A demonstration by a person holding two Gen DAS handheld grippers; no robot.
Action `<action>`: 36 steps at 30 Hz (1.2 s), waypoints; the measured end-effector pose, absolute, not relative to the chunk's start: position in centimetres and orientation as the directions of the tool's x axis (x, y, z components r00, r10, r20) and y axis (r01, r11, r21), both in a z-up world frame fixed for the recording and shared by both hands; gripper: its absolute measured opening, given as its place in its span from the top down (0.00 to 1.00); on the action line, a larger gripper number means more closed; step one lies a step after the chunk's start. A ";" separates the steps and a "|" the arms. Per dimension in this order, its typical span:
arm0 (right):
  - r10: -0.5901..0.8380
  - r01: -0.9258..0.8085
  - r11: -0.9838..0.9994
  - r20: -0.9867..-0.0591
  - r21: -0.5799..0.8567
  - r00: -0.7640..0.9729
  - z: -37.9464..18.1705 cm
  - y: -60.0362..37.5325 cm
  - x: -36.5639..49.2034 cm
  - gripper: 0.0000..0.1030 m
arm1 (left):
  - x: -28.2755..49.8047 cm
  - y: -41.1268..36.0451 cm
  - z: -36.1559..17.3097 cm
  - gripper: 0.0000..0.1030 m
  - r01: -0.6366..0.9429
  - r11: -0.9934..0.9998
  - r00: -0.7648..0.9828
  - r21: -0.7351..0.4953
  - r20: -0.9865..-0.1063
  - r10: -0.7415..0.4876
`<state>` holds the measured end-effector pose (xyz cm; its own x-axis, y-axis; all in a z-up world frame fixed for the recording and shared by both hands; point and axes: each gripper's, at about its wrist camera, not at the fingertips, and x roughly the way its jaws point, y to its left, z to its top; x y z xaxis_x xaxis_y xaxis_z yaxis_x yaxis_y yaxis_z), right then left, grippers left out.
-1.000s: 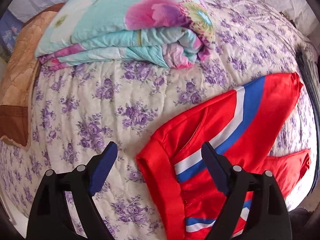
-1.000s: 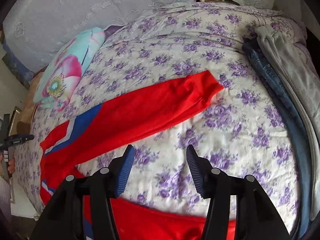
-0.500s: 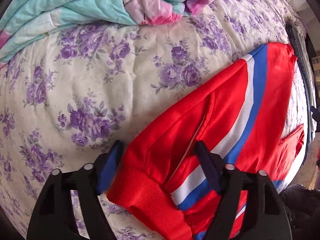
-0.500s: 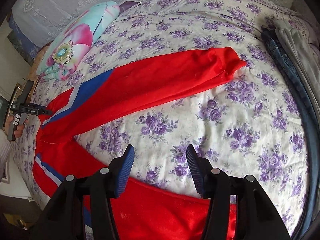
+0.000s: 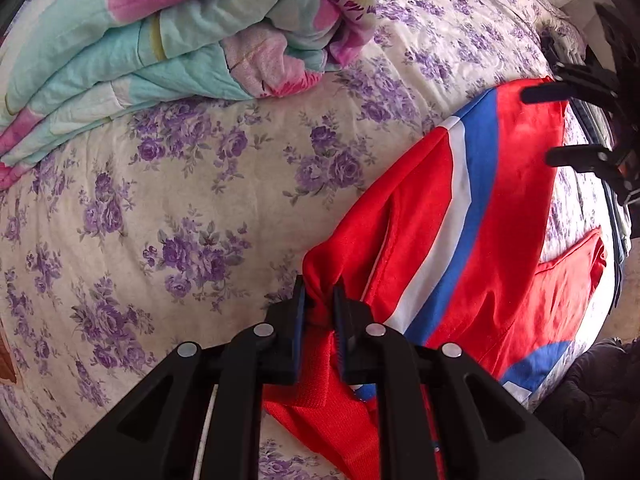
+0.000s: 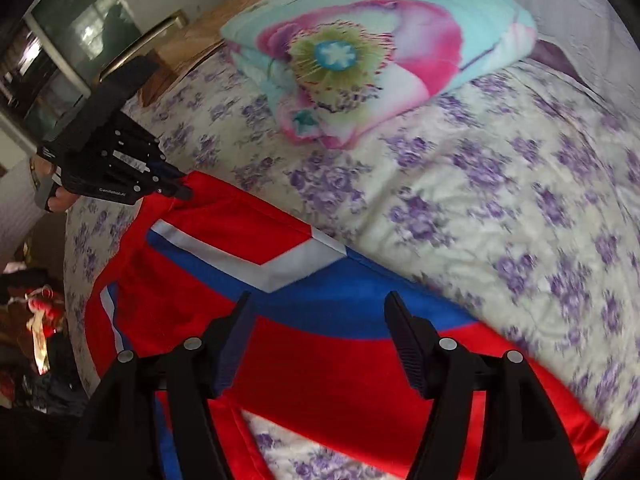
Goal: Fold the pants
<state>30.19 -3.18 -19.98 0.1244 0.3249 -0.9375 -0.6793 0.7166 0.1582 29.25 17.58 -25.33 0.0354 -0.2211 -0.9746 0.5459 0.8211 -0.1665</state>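
Red pants [image 5: 500, 208] with a blue and white stripe lie spread on the flowered bedspread [image 5: 200, 200]. My left gripper [image 5: 319, 300] is shut on the bunched waistband corner of the pants; it also shows in the right wrist view [image 6: 182, 188], at the pants' far left corner. My right gripper [image 6: 320, 308] is open, hovering over the upper leg of the pants [image 6: 320, 360] near the blue stripe. It also shows in the left wrist view [image 5: 548, 124], open over the far leg.
A folded turquoise and pink flowered quilt [image 5: 180, 40] lies at the head of the bed, also in the right wrist view [image 6: 360, 48]. A brown blanket [image 6: 192, 32] lies beyond it. Dark clothes [image 5: 600, 168] lie along the bed's right edge.
My left gripper has closed on the waistband corner, which was between its open fingers before. My right gripper has swung left, toward the waist end of the pants, still open.
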 end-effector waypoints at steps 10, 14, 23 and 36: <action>0.201 -0.770 0.602 -0.973 0.211 -0.110 -26.3 1.2 34.6 0.68 | 29.3 17.7 -24.7 0.89 0.545 0.820 0.052 -0.174 -0.969 -0.240; 0.242 -0.772 0.596 -0.966 0.221 -0.089 -25.3 0.5 33.5 0.94 | 29.3 17.8 -25.0 0.89 0.541 0.826 0.052 -0.157 -0.974 -0.219; 0.343 -0.726 0.657 -0.938 0.204 0.046 -19.2 -2.3 29.5 0.94 | 27.5 17.9 -21.9 0.88 0.550 0.824 0.106 -0.140 -0.966 -0.235; 0.427 -0.726 0.652 -0.897 0.218 0.114 -14.9 -2.8 12.3 0.94 | 13.6 18.6 -17.7 0.88 0.599 0.794 0.166 -0.102 -0.955 -0.247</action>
